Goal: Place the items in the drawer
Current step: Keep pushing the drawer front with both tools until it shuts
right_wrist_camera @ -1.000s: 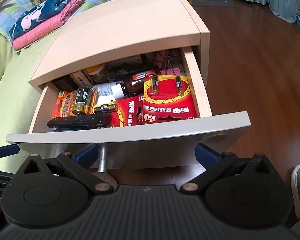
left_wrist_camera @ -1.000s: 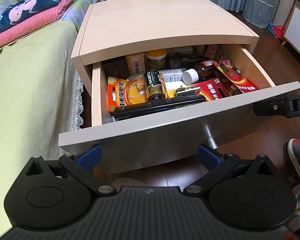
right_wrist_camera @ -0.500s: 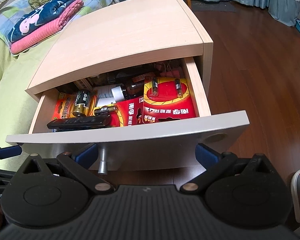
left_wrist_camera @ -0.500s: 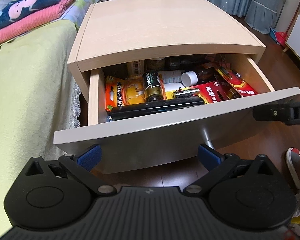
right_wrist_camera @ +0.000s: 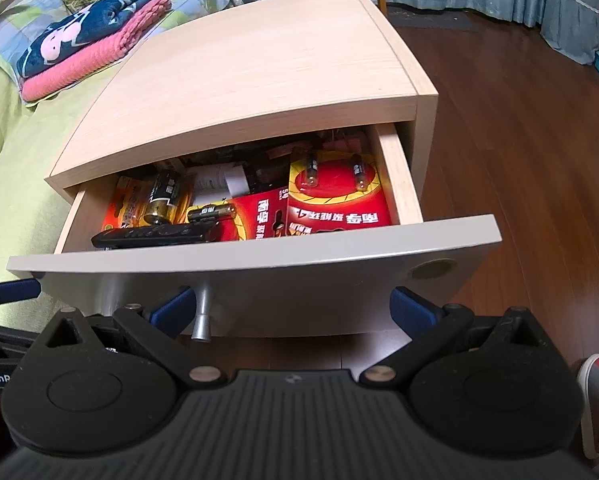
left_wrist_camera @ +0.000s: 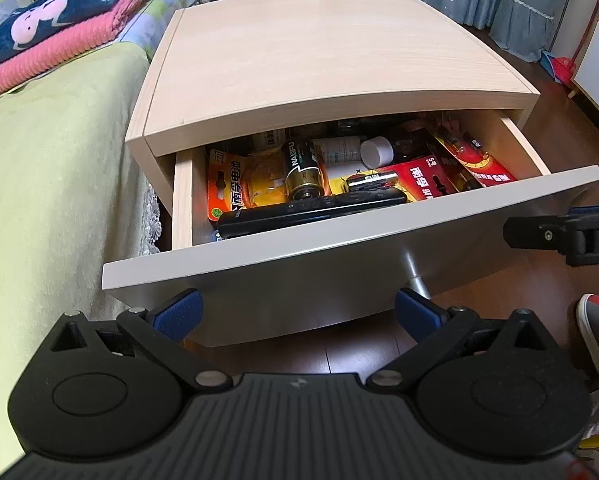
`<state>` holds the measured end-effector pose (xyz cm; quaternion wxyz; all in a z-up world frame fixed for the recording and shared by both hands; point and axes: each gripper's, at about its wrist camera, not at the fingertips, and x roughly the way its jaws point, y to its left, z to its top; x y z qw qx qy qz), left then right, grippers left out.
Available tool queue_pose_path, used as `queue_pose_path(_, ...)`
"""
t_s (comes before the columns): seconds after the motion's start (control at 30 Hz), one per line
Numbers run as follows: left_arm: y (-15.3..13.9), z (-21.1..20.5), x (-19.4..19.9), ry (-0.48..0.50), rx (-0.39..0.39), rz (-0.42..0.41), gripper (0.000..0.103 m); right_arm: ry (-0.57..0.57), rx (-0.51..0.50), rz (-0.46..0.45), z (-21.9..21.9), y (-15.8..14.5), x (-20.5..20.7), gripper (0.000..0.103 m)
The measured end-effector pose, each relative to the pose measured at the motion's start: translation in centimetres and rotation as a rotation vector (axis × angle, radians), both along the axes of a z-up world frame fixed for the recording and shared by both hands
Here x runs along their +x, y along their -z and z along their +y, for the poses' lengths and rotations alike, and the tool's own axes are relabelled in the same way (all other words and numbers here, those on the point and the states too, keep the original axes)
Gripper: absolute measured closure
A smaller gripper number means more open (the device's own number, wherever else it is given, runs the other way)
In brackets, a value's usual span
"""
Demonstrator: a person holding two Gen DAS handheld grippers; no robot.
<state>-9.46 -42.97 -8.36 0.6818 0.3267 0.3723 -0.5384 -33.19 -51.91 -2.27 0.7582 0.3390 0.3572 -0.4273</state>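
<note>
Hidden: drawer (left_wrist_camera: 339,236) rear lies under the nightstand top (left_wrist_camera: 319,60); items there are unclear.
Drawer: partly pulled out, crammed; black remote (left_wrist_camera: 311,210) against front panel, battery packs (right_wrist_camera: 335,204) behind.
Left hand-held gripper (left_wrist_camera: 295,312): spread, empty.
Right hand-held gripper (right_wrist_camera: 291,308): spread, empty.

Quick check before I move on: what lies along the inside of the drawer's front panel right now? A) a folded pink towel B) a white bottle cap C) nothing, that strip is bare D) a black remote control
D: a black remote control lies lengthwise just behind the front panel of the drawer, in front of the large battery and the red battery packs.
</note>
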Motion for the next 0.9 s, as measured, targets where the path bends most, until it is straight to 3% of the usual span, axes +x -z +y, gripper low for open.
queue_pose_path(0.9,0.2,-0.6,-0.2,-0.001,-0.033,-0.017,0.001,-0.015,-0.076,0.038,-2.6,0.4,2.2,0.001)
